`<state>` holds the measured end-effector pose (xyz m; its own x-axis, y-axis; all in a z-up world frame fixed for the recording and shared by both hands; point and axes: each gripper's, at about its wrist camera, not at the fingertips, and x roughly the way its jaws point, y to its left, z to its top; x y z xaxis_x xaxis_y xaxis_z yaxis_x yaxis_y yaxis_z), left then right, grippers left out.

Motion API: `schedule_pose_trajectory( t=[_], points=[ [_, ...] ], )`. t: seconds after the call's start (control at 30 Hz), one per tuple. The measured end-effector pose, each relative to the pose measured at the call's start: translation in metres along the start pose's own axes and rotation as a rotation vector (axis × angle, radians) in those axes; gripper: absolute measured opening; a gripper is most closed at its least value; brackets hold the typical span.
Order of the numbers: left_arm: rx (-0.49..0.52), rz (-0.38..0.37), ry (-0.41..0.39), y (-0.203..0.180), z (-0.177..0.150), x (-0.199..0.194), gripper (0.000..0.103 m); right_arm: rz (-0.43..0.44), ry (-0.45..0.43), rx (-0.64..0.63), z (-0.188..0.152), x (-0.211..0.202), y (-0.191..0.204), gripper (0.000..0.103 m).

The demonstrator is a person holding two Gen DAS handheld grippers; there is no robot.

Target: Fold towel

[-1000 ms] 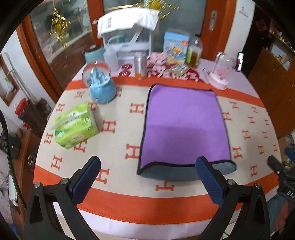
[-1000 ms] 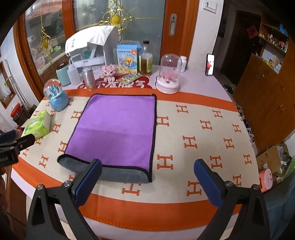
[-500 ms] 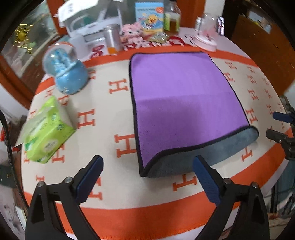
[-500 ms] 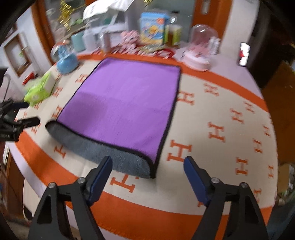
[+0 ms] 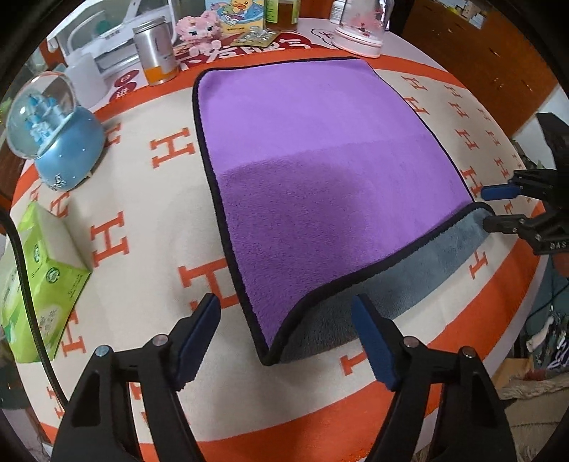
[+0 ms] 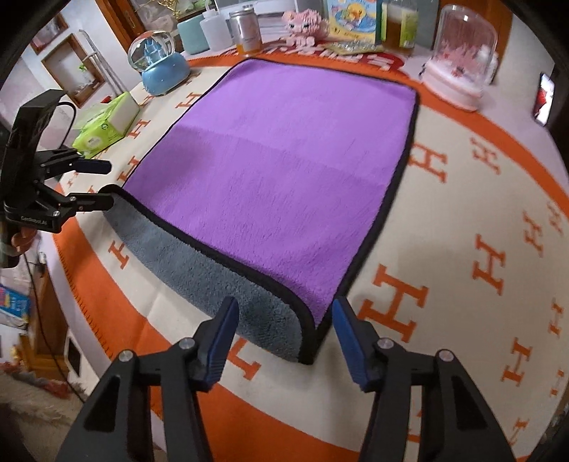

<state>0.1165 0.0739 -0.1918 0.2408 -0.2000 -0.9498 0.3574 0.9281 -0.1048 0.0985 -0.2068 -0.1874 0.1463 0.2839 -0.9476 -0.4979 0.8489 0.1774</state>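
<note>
A purple towel (image 5: 320, 149) with a black hem and a grey underside lies folded once on the round table; its grey lower layer sticks out along the near edge. It also shows in the right wrist view (image 6: 284, 160). My left gripper (image 5: 286, 320) is open, its fingers either side of the towel's near left corner. My right gripper (image 6: 282, 320) is open around the near right corner. Each gripper shows in the other's view, at the opposite corner: the right gripper (image 5: 498, 206) and the left gripper (image 6: 99, 184).
A blue snow globe (image 5: 53, 135) and a green tissue pack (image 5: 39, 284) sit left of the towel. A metal can (image 5: 156, 53), a pink toy (image 5: 199, 32), boxes, a bottle and a glass dome (image 6: 462, 67) stand behind it. The cloth is cream with an orange border (image 5: 284, 408).
Both grippers have moved forward and down to the towel's near corners and narrowed somewhat. The towel has not moved.
</note>
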Motion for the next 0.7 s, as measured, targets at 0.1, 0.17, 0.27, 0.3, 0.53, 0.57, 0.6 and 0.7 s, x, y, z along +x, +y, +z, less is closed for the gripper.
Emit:
schedule_pose_trajectory(
  t=[0.1,0.17,0.27,0.3,0.53,0.57,0.6,0.7],
  points=[
    [0.009,-0.029,0.008,0.001,0.001,0.0,0.066,0.024,0.016,0.006,0.0,0.004,-0.005,0.046],
    [0.017,-0.044,0.016,0.002,0.003,0.002,0.062,0.039,0.02,0.004,0.001,0.005,-0.006,0.042],
    [0.038,-0.05,0.03,0.001,0.006,0.004,0.058,0.055,0.018,0.001,0.002,0.004,-0.007,0.035],
    [0.045,-0.052,0.034,0.0,0.006,0.004,0.058,0.057,0.018,0.0,0.002,0.004,-0.008,0.034],
    [0.079,-0.082,0.076,-0.005,0.004,0.01,0.055,0.044,0.037,-0.046,0.0,0.007,-0.001,0.029],
    [0.082,-0.086,0.083,-0.005,0.004,0.012,0.053,0.043,0.038,-0.047,-0.001,0.007,-0.001,0.029],
    [0.084,-0.091,0.091,-0.006,0.004,0.014,0.052,0.044,0.039,-0.046,-0.001,0.008,-0.001,0.029],
    [0.085,-0.1,0.109,-0.006,0.005,0.019,0.05,0.043,0.042,-0.043,-0.001,0.01,-0.002,0.026]
  ],
)
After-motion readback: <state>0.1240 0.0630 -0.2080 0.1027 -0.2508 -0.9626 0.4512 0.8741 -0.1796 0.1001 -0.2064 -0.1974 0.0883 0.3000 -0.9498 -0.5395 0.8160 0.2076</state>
